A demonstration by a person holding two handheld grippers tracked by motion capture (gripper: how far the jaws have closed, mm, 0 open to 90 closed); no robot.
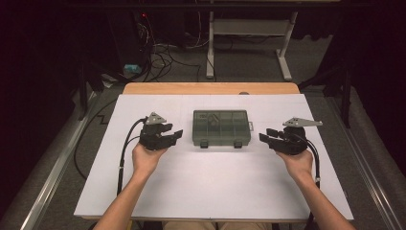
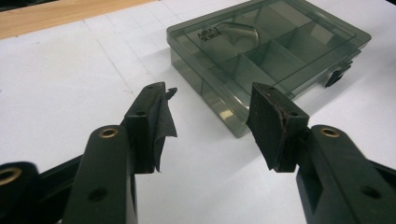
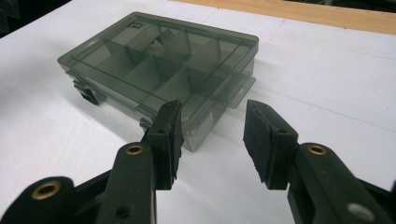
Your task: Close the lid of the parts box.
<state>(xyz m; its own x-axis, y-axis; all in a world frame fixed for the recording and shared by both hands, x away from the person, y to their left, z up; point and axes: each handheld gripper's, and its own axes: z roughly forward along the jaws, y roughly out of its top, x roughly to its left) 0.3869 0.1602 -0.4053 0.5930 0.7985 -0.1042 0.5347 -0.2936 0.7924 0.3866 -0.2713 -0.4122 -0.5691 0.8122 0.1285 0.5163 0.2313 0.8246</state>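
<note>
My left gripper stands spread and empty just left of the shut smoky compartment box, mid-sheet on the white table. My right gripper is spread too, nothing pinched. Risk: the slick, light box skids if one side touches first, or a jaw snags a front latch.

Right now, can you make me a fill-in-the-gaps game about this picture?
1. The smoky plastic box has its lid ____.
2. The box lies ____ the left gripper and the right gripper.
3. Both grippers' jaws stand ____, with nothing in them.
4. The box rests on a ____ sheet.

Missing words: shut; between; open; white
</note>
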